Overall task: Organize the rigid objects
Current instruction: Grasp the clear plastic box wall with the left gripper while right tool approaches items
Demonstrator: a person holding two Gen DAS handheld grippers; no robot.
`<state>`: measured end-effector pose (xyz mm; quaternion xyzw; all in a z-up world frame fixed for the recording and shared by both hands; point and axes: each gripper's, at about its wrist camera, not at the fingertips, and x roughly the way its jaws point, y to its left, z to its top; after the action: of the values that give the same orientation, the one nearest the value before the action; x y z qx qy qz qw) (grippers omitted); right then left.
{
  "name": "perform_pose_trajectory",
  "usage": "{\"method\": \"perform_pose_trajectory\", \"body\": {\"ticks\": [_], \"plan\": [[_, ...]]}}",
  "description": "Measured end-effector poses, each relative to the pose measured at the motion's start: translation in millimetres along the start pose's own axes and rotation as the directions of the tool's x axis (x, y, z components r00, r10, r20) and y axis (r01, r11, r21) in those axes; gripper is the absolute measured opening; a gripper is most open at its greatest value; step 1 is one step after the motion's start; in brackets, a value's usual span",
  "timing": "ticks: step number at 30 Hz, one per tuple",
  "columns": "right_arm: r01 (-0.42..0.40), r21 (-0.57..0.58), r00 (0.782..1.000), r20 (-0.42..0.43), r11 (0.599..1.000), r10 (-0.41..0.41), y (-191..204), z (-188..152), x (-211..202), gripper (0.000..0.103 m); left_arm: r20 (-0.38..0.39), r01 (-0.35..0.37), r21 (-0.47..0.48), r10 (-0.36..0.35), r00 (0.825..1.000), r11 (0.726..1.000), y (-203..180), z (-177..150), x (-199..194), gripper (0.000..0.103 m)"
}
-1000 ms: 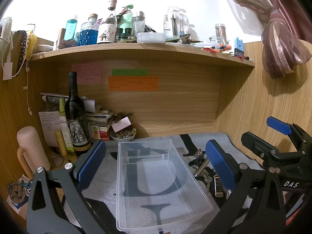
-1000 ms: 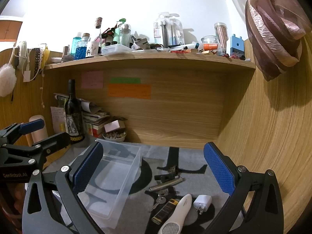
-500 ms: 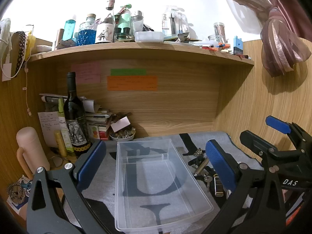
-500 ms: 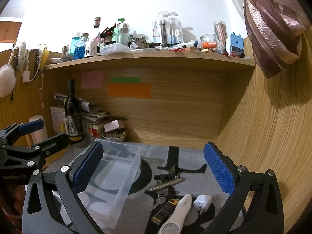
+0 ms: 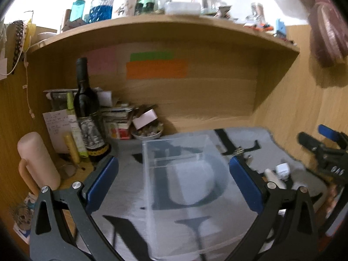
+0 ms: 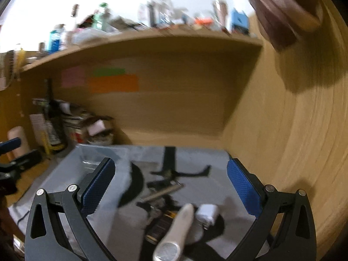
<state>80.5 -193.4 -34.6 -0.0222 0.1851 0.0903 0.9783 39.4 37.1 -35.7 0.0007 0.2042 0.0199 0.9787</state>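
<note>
Clear bin (image 5: pixel 191 187) empty, white charger (image 6: pixel 206 214) outside it

Open mat (image 6: pixel 195 161) lies behind the small items (image 6: pixel 174 204); clear bin (image 5: pixel 191 195) blocks their left.

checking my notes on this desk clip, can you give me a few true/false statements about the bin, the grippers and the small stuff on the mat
1. The clear plastic bin is empty. True.
2. The right gripper is shut on the white charger. False: its jaws stand wide open, and the charger lies on the mat.
3. The left gripper is open, with the bin between its fingers. True.
4. The wine bottle lies on its side. False: it stands upright.
5. The white handheld device is inside the bin. False: it lies on the mat beside the charger.
</note>
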Motion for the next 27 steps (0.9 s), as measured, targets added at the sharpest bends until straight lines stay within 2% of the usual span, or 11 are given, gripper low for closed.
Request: {"method": "perform_pose_trajectory", "body": {"ticks": [2, 5, 7, 8, 11, 14, 19, 21, 25, 27], "plan": [[0.013, 0.014, 0.999, -0.04, 1.0, -0.013, -10, -3, 7, 0.103, -0.023, -0.043, 0.018, 0.043, 0.999, 0.999, 7, -2, 8, 0.103], [0.056, 0.027, 0.995, -0.088, 0.998, -0.054, -25, -9, 15, 0.103, -0.106, -0.036, 0.019, 0.037, 0.994, 0.999, 22, -5, 25, 0.102], [0.078, 0.037, 0.989, -0.127, 0.996, -0.073, -34, -14, 23, 0.103, -0.16, -0.023, 0.001, 0.023, 0.987, 1.0, 31, -8, 36, 0.093], [0.084, 0.042, 0.986, -0.146, 0.996, -0.077, -38, -16, 27, 0.103, -0.188, -0.022, -0.003, 0.021, 0.982, 1.0, 34, -10, 42, 0.083], [0.112, 0.059, 0.973, -0.208, 0.992, -0.098, -48, -26, 39, 0.103, -0.249, -0.006, -0.012, 0.003, 0.968, 1.0, 39, -17, 57, 0.08], [0.129, 0.062, 0.96, -0.26, 0.99, -0.109, -54, -36, 48, 0.102, -0.289, 0.013, -0.014, -0.017, 0.957, 1.0, 40, -23, 67, 0.07], [0.111, 0.059, 0.939, -0.334, 0.992, -0.085, -51, -49, 56, 0.101, -0.362, 0.047, -0.052, -0.063, 0.93, 0.998, 43, -31, 81, 0.053], [0.101, 0.04, 0.931, -0.355, 0.994, -0.081, -45, -56, 54, 0.098, -0.384, 0.053, -0.068, -0.075, 0.92, 0.996, 46, -35, 84, 0.043], [0.07, 0.057, 0.914, -0.403, 0.996, -0.041, -34, -71, 49, 0.096, -0.413, 0.07, -0.092, -0.102, 0.905, 0.993, 47, -40, 86, 0.034], [0.065, 0.065, 0.909, -0.416, 0.996, -0.032, -28, -79, 45, 0.091, -0.424, 0.081, -0.093, -0.113, 0.899, 0.992, 45, -43, 86, 0.028]]}}
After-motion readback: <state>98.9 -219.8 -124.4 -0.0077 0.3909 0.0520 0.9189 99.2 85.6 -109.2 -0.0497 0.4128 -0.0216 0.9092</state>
